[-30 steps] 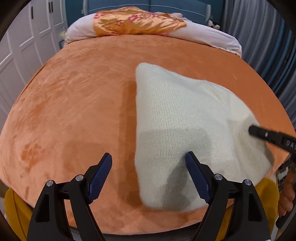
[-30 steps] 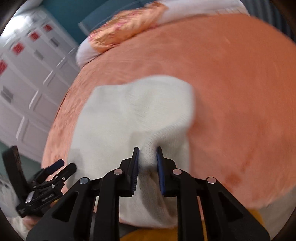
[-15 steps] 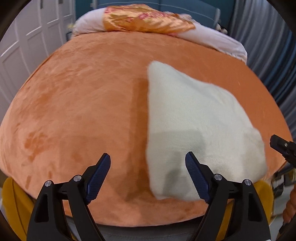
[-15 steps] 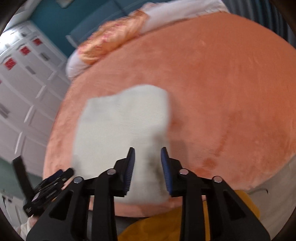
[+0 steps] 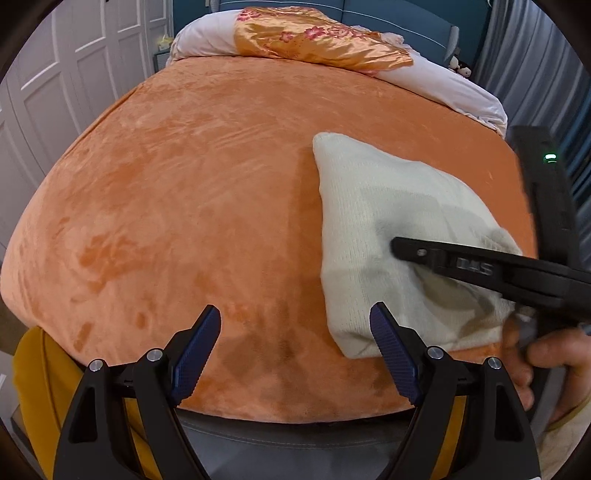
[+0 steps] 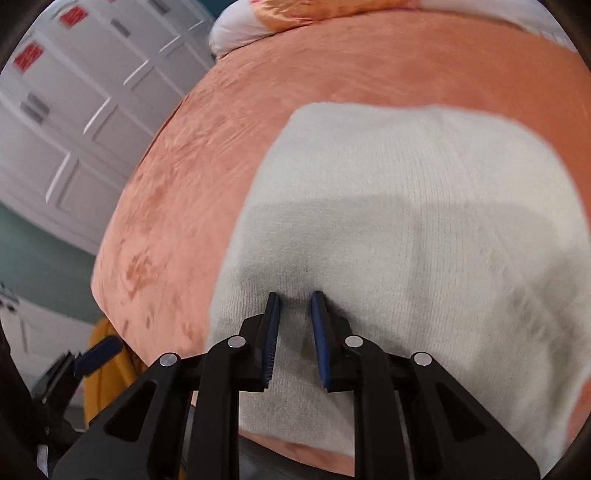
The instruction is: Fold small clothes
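Cream knit garment [image 5: 399, 236] lies part-folded on the bed [image 5: 184, 192]; right tool [image 6: 294, 301], narrow, presses its near fold, empty left tool [image 5: 295, 328] wide; next, a smoothing or second fold.

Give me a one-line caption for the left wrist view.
Open left gripper hovers over orange bedspread beside folded cream knit.

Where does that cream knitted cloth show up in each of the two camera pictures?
Left wrist view: cream knitted cloth lies right of centre, under the other claw's arm.
Right wrist view: it fills the centre and right.
Shared landmark: the orange satin pillow at the top.
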A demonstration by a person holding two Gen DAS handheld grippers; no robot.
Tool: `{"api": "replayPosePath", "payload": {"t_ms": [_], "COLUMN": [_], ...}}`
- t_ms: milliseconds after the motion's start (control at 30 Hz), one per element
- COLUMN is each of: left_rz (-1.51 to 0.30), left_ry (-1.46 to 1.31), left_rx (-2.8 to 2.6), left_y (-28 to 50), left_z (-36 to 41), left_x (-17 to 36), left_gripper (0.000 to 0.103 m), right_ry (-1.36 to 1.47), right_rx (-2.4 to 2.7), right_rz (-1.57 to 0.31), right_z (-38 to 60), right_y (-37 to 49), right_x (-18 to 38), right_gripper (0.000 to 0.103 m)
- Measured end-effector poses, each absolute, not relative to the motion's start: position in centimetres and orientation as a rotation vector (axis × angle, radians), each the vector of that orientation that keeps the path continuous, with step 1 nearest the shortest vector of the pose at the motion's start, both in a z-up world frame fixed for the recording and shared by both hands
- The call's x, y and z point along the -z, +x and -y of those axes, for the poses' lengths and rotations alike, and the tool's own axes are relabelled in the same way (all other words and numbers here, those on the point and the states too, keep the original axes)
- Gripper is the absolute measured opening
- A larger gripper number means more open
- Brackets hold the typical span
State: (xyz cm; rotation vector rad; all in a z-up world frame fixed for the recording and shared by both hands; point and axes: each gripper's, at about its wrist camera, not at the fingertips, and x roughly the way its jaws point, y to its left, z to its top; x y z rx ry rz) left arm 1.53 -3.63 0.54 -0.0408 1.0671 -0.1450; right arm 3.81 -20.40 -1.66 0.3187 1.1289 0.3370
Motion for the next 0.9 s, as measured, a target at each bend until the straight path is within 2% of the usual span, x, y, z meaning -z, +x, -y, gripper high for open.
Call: {"api": "replayPosePath", "payload": {"t_ms": [133, 200, 233, 267, 300, 433, 700, 900], "left_rz": [-1.04, -1.047, -1.061, -1.082, -1.111, -1.162, -1.209, -1.109], "left_ry": [-0.029, -0.009, -0.011, -0.015, -0.01, 0.065, 0.152, 0.13], "left_rx": [0.188, 0.197, 0.203, 0.213, 0.233, 0.292, 0.283, 0.265], "left_y": [1.4, 1.5, 1.6, 1.7, 1.6, 0.4, 1.5, 2.8], "left_z": [4.2, 4.6, 4.7, 4.8, 5.0, 5.9, 7.4, 8.4], "left_x": [-1.2, -0.9, -0.4, 0.1, 0.7, 2.3, 6.2, 6.4], "left_gripper": [0.08, 0.08, 0.08, 0.08, 0.08, 0.08, 0.08, 0.081], "right_ry": [0.371, 0.372, 0.349, 0.339, 0.382, 0.445, 0.403, 0.443], "right_rx": [-0.213, -0.11, -0.054, -0.026, -0.032, -0.071, -0.064, -0.064], "right_rz": [-1.025, -1.048, -1.088, -1.134, -1.142, -1.085, -1.095, -1.085], "right_z": [25.0, 26.9, 27.8, 28.8, 29.5, 29.6, 28.3, 28.5], "right_y": [-1.3, -2.6, -2.8, -3.0, -3.4, -4.7, -3.8, -3.6], "right_x": [-0.8, 0.3, 1.6, 3.3, 3.8, 1.3, 1.4, 2.2], "right_gripper": [0.017, 0.017, 0.012, 0.002, 0.002, 0.009, 0.009, 0.009]}}
